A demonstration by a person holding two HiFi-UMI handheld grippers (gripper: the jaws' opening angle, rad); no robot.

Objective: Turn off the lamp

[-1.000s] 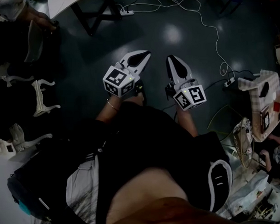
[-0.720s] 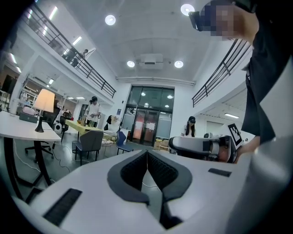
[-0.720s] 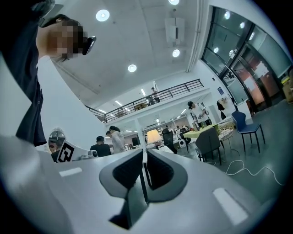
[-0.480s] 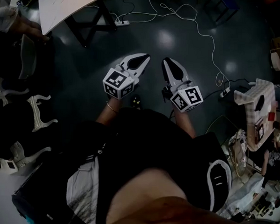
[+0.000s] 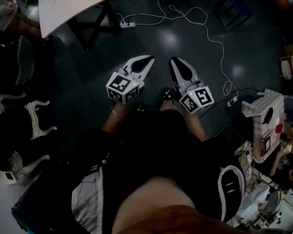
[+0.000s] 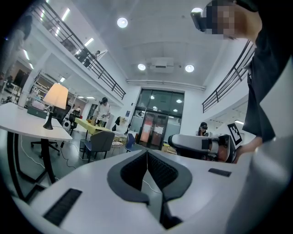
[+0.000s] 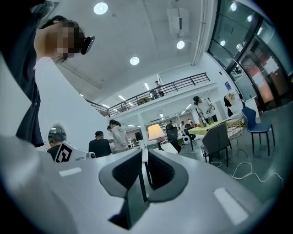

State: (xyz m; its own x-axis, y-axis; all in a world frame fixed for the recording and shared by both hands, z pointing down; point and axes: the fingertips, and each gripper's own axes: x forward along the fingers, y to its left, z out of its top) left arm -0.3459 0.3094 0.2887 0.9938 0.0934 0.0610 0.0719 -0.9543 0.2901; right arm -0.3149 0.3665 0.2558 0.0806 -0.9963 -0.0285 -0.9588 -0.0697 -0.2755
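Observation:
The lamp (image 6: 56, 98), a glowing cream shade on a dark stem, stands on a white table (image 6: 32, 129) at the far left of the left gripper view. It also shows small and distant as a lamp (image 7: 155, 132) in the right gripper view, just above the jaws. In the head view both grippers are held level and side by side over the dark floor, far from the lamp. My left gripper (image 5: 149, 59) (image 6: 147, 153) is shut and empty. My right gripper (image 5: 173, 61) (image 7: 144, 153) is shut but for a thin slit, with nothing in it.
A white tabletop on dark legs (image 5: 69, 6) lies ahead to the left, with a power strip (image 5: 128, 24) and white cables (image 5: 211, 39) on the floor. White chair frames (image 5: 38, 120) line the left and a cluttered bench (image 5: 266, 118) the right. Chairs (image 6: 98, 141) and people stand further off.
Both grippers have been carried forward together over the floor. The white tabletop has come further into view at the top left, and the bench at the right has slid back.

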